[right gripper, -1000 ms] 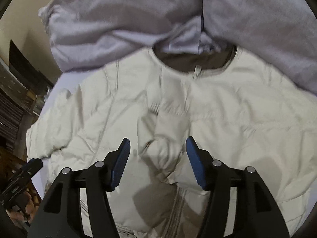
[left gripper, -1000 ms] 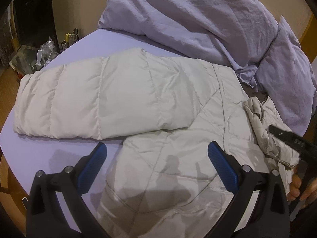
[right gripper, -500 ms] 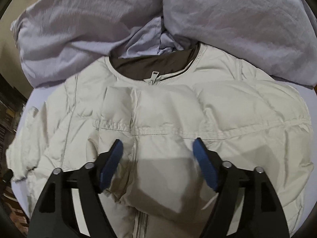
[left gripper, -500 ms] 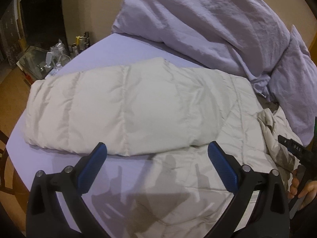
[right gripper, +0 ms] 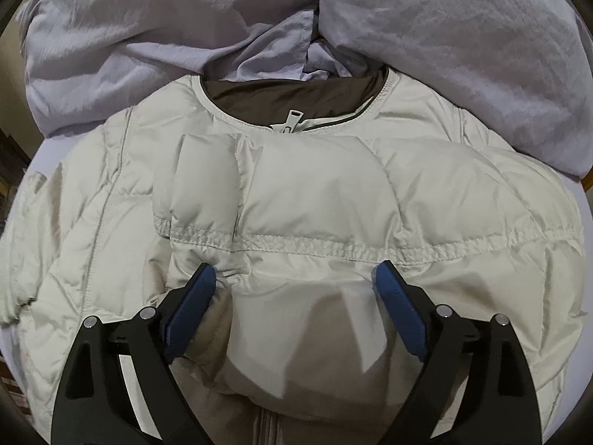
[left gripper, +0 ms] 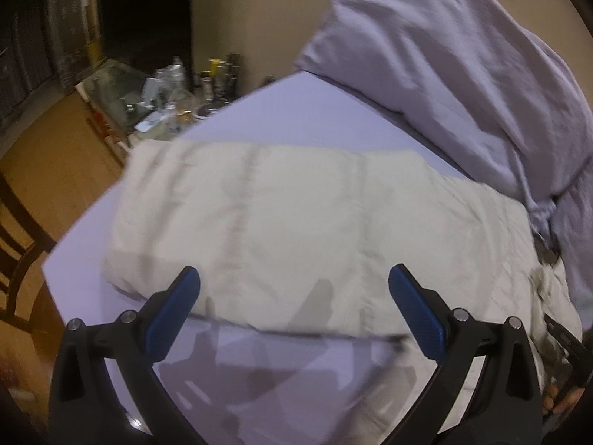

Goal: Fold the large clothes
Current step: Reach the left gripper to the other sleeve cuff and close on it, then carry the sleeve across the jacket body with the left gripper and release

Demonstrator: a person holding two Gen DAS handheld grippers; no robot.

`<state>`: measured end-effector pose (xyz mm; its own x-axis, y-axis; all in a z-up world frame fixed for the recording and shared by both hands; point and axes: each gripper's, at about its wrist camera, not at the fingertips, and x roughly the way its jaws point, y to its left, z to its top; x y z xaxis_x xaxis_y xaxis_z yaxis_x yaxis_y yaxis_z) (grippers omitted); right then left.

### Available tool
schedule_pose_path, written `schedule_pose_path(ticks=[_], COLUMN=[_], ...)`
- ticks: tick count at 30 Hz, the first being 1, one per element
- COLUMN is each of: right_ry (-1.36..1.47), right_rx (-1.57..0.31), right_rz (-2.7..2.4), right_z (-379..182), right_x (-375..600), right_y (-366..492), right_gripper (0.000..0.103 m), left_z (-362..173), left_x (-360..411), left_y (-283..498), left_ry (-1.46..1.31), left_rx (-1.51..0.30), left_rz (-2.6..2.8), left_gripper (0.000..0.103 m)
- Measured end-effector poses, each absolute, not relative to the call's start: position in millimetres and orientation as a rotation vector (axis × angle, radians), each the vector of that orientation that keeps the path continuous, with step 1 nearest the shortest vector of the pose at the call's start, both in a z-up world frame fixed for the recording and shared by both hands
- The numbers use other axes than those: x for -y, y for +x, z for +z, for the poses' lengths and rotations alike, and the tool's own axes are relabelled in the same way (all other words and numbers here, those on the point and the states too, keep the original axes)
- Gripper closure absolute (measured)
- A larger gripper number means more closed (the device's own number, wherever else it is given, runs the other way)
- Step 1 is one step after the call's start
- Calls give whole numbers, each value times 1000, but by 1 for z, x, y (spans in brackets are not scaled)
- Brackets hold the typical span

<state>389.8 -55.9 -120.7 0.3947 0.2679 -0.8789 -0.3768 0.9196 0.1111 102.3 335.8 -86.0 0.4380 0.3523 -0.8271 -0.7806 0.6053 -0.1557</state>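
A cream puffer jacket [right gripper: 92, 222] lies face up on a lavender bed sheet [left gripper: 296, 111], its collar and zip pull [right gripper: 292, 116] toward the pillows. One sleeve [right gripper: 333, 193] is folded across the chest. My right gripper [right gripper: 294, 267] hovers low over that sleeve's cuff end with its jaws opening; puffy fabric bulges between the blue pads, which do not press on it. In the blurred left wrist view the other sleeve [left gripper: 296, 215] stretches flat across the bed. My left gripper [left gripper: 292, 270] is open above its near edge, holding nothing.
A crumpled lavender duvet and pillows [right gripper: 148, 18] crowd the head of the bed [left gripper: 444, 74]. A side table [left gripper: 174, 104] cluttered with bottles stands beyond the bed corner. A dark wooden chair [left gripper: 15, 252] is on the wood floor at left.
The left wrist view has swung left along the stretched sleeve toward its outer end. The right gripper's jaws have spread wider, and the sleeve now lies flat across the chest.
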Motion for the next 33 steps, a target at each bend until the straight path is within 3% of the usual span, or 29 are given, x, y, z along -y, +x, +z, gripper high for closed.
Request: schedule_pose_path(ticks=[8, 15, 21, 23, 25, 28, 33], right_ry=[-61, -66, -69, -67, -64, -66, -62], right_rx=[-1088, -1085, -1089, -1089, -1086, -1079, -1065], right_rz=[452, 467, 472, 471, 472, 470, 454], right_z=[-107, -104, -105, -105, -104, -102, -96], right_x=[69, 74, 80, 82, 84, 89, 102], right_y=[381, 378, 375, 374, 373, 372, 371], right_gripper=[13, 13, 13, 13, 13, 13, 13], left_z=[-94, -121, -127, -127, -125, -124, -108], left_x=[-399, -423, -418, -417, -415, -416, -408], left_y=[59, 34, 32, 35, 36, 40, 55], left_ry=[-636, -751, -751, -741, -758, -801, -756], left_rx=[-851, -899, -891, -885, -856, -832, -826], left_rz=[895, 919, 936, 945, 929, 902, 899], left_gripper=[3, 19, 24, 35, 57, 78, 87])
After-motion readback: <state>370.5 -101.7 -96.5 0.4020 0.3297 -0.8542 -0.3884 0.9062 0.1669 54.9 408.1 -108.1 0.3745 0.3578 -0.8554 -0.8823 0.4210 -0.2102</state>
